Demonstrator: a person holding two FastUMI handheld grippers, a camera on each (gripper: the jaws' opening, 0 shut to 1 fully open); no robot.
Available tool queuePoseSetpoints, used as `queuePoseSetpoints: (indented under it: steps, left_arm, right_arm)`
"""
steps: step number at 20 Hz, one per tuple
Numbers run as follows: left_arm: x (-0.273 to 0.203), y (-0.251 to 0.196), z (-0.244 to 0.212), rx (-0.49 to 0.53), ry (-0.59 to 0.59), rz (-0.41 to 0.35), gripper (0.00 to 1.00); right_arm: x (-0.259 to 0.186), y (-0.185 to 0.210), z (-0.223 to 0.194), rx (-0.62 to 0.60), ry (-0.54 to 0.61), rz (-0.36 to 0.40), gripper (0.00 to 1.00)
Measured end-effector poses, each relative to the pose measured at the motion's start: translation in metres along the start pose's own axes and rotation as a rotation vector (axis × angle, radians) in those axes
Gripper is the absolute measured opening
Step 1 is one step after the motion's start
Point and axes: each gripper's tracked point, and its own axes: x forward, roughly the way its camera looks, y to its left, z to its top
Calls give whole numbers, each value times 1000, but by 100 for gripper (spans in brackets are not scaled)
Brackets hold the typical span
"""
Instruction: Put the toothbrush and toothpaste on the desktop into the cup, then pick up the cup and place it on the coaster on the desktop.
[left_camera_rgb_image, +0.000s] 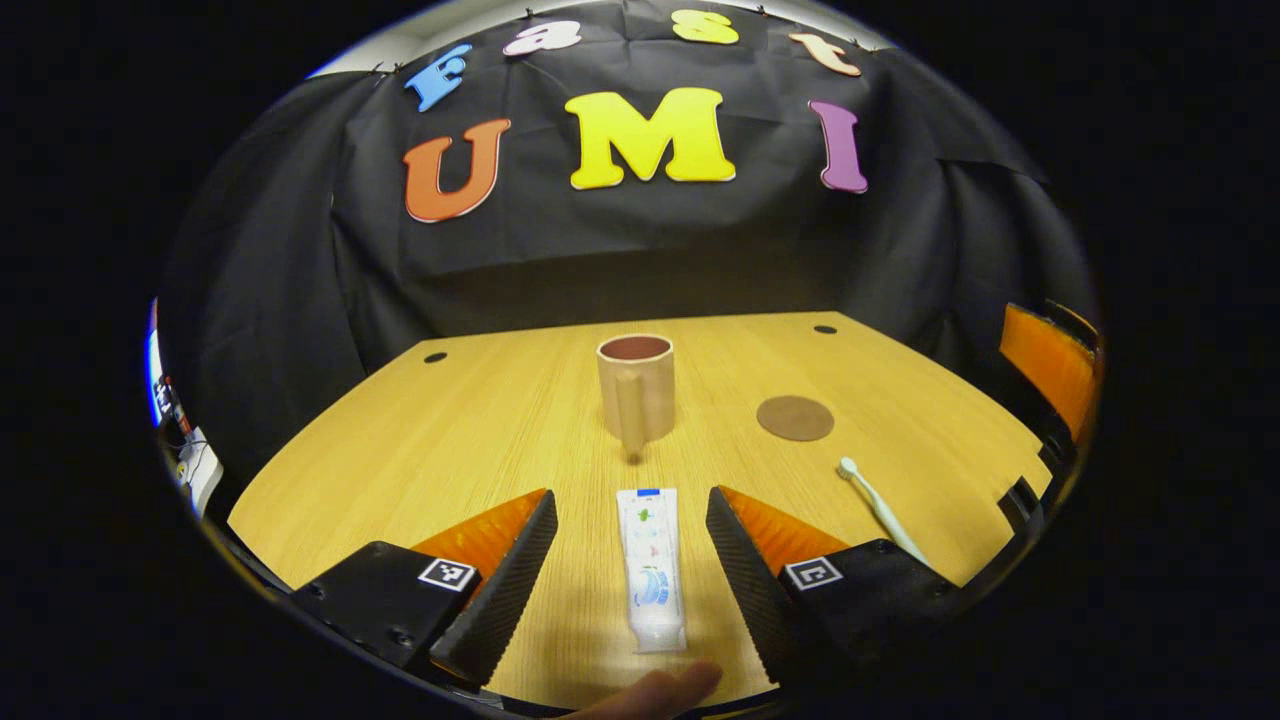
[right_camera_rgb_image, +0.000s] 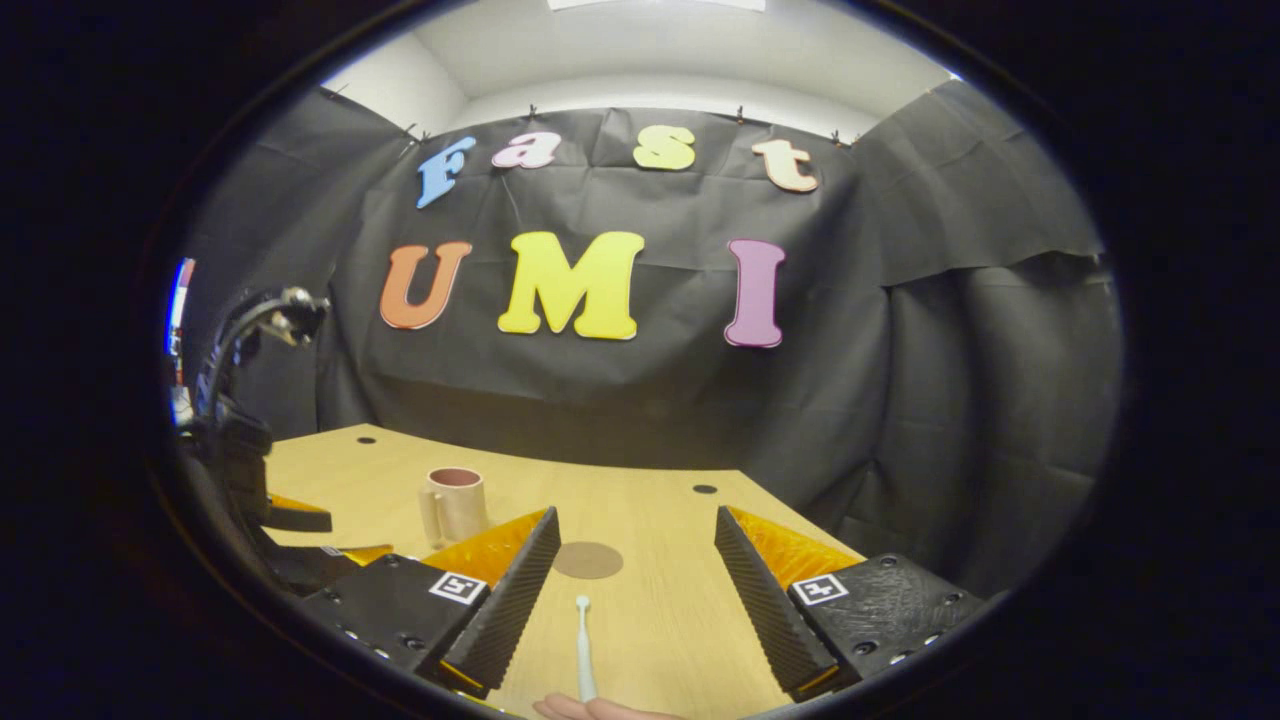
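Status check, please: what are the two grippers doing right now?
Left gripper open, straddling white toothpaste tube. Right gripper open over white toothbrush. Beige mug empty, beside round brown coaster. Nothing blocking.

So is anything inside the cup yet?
Nothing sticks out above the cup rim, and the visible inner wall is bare. Its bottom is hidden by the near wall. The toothpaste and toothbrush lie on the table.

Wooden surface (left_camera_rgb_image: 480, 420) with dark round holes (left_camera_rgb_image: 435, 357) near its far corners; black cloth wall (right_camera_rgb_image: 960, 380) behind.
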Motion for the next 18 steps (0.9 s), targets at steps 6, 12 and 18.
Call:
queuePoseSetpoints:
  steps: [6, 12, 18]
  left_arm:
    - [3, -4, -49, -36, 150, -20, 95]
    - [4, -12, -56, -13, 179, -32, 95]
    - [9, -7, -60, -43, 220, -36, 86]
  right_arm:
    - [6, -2, -18, 19, 40, -4, 95]
    - [7, 3, -26, 20, 63, 8, 95]
    - [10, -8, -29, 27, 65, -19, 95]
